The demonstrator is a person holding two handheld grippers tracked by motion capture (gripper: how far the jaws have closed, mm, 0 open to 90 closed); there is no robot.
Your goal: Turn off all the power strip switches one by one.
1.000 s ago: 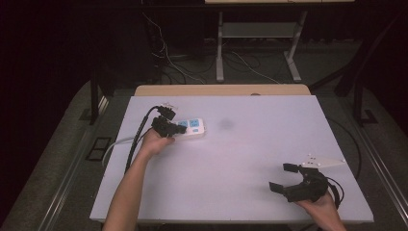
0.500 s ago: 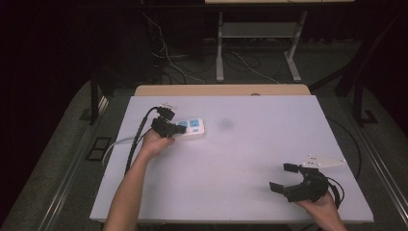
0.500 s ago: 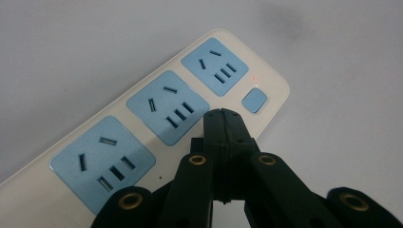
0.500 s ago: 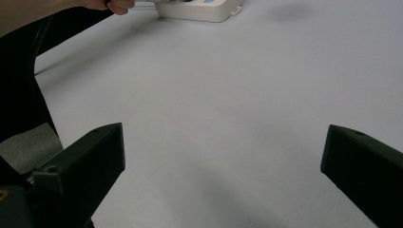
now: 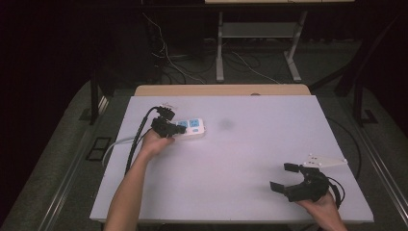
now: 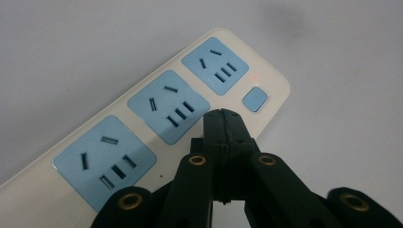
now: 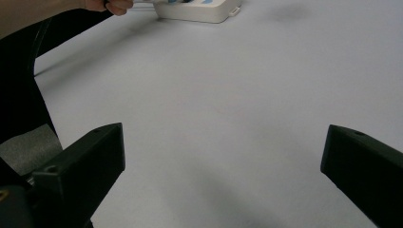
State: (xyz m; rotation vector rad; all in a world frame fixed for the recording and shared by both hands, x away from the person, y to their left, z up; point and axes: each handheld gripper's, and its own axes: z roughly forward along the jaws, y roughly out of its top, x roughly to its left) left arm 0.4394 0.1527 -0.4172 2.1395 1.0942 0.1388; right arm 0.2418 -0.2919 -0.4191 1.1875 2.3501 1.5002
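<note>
Cream plastic with three pale-blue socket faces — the power strip [image 6: 157,118] lies flat at the far left of the white bench [image 5: 240,159], its blue switch button [image 6: 254,99] at the end nearest the bench's middle, a tiny red light showing just above it. The left gripper [image 6: 222,116] hovers over the strip's near edge with its fingers clenched together on nothing, the joined tips just beside the button; whether they touch the casing I cannot tell. The right gripper [image 5: 285,177] sits well apart at the near right corner, its fingers released and spread wide over bare bench.

Judging by this, the step in hand is working the switch with the closed tip — the strip itself is not being gripped. The next move calls for shifting the tip a little over onto the button's centre and pressing straight down, gently enough that the light strip does not skid or tip on the smooth bench.
</note>
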